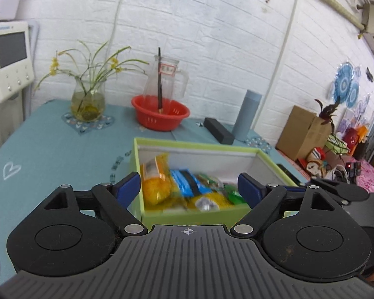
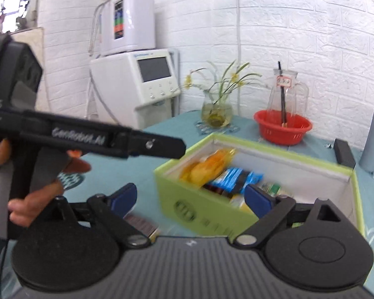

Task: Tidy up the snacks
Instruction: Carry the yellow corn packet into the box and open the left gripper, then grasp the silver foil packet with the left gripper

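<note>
An open green box point(image 1: 192, 214) with a white inside stands on the teal tablecloth. It holds several snack packets, among them an orange one point(image 1: 154, 182), a blue one point(image 1: 187, 183) and a yellow one point(image 1: 213, 200). My left gripper point(image 1: 189, 183) hovers just in front of the box, open, its blue pads wide apart and holding nothing. My right gripper point(image 2: 190, 194) is open too and empty, facing the near corner of the green box point(image 2: 199, 206). The right wrist view also shows the left gripper point(image 2: 178, 149) side-on, held by a hand point(image 2: 2, 172).
Behind the box stand a red basket point(image 1: 162, 118) holding a glass pitcher point(image 1: 167, 79), a flower vase point(image 1: 88, 102), a grey-blue bottle point(image 1: 246, 114) and a black block point(image 1: 218, 130). A white machine point(image 2: 142, 79) is at the table's left. A dark packet point(image 2: 142, 224) lies near the right gripper.
</note>
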